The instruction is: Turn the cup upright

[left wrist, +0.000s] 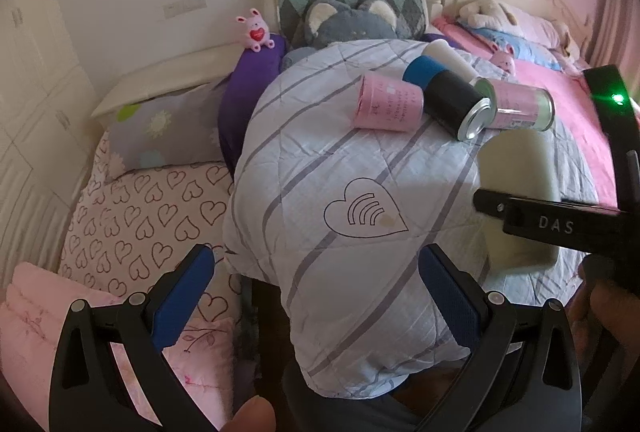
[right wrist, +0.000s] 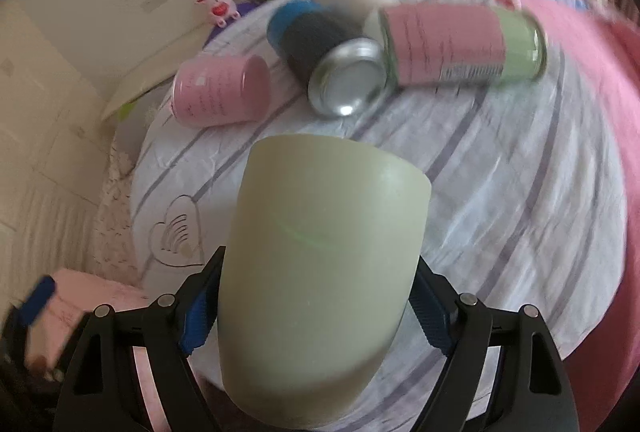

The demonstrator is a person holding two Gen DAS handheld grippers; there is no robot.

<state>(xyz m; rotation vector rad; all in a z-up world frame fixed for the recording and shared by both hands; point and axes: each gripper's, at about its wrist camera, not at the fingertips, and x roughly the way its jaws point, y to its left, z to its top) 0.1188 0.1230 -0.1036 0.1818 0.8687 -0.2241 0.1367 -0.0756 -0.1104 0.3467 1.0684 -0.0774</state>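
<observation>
A pale green cup (right wrist: 320, 272) fills the lower middle of the right wrist view, held above the striped quilt (right wrist: 500, 191). My right gripper (right wrist: 316, 316) is shut on the cup, one blue pad on each side. The cup also shows in the left wrist view (left wrist: 516, 171) at the right, clamped in the black right gripper (left wrist: 560, 220). My left gripper (left wrist: 316, 296) is open and empty over the quilt's (left wrist: 320, 151) near edge, well left of the cup.
A pink cup (left wrist: 388, 107) lies on its side on the quilt. Beside it lie a black can (left wrist: 456, 103), a pink-and-green can (left wrist: 520, 107), a blue object (left wrist: 420, 69) and a white one (left wrist: 448, 55). Pillows and plush toys (left wrist: 348, 23) sit behind.
</observation>
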